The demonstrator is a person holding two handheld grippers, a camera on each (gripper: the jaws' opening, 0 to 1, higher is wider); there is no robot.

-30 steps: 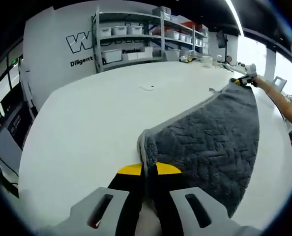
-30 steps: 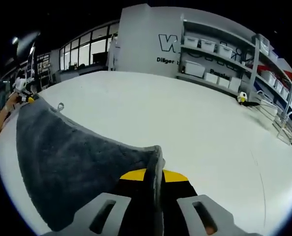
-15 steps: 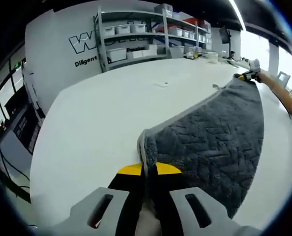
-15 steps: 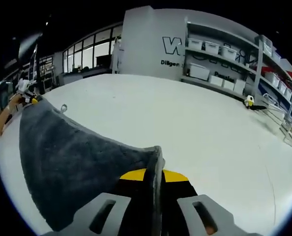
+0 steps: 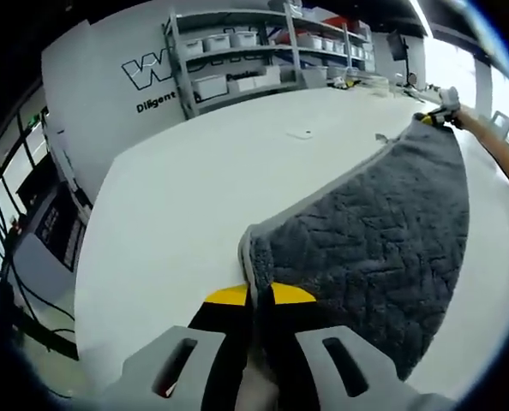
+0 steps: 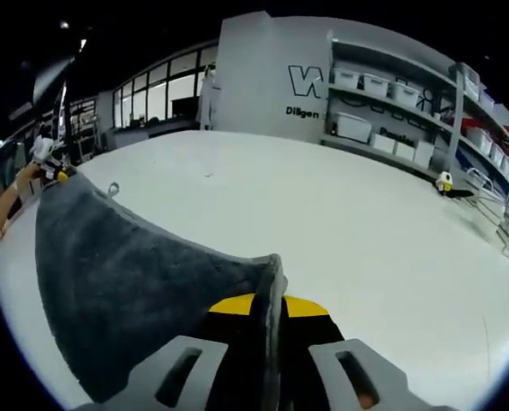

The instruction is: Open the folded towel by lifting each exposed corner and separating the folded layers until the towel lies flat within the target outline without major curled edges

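A: What is the biggest thing here?
B: The white table point(image 5: 177, 197). It goes far back to a white wall point(image 6: 254, 68). Big letters on that wall start with a "W", and small words under them start with "Diligent". The rest I cannot read.

A: And next?
B: Gray shelves point(image 5: 237, 60) with white boxes point(image 5: 210, 86) stand by the wall, to the right of the words.

A: Where is the towel?
B: The gray towel point(image 5: 383, 248) is held up over the table, stretched between the two claws. A little loop point(image 6: 112, 187) hangs on its far edge.

A: What are the claws doing?
B: The left claw point(image 5: 256, 295) is pressed together on a near corner of the towel. The right claw point(image 6: 272, 301) pinches the other corner the same way. In the left gripper view you can see the right one far off at the right.

A: What changed?
B: A second ago the view sat a bit lower. Now the wall words sit a bit closer in both views. The towel is still pulled tight, and both claws still pinch it.
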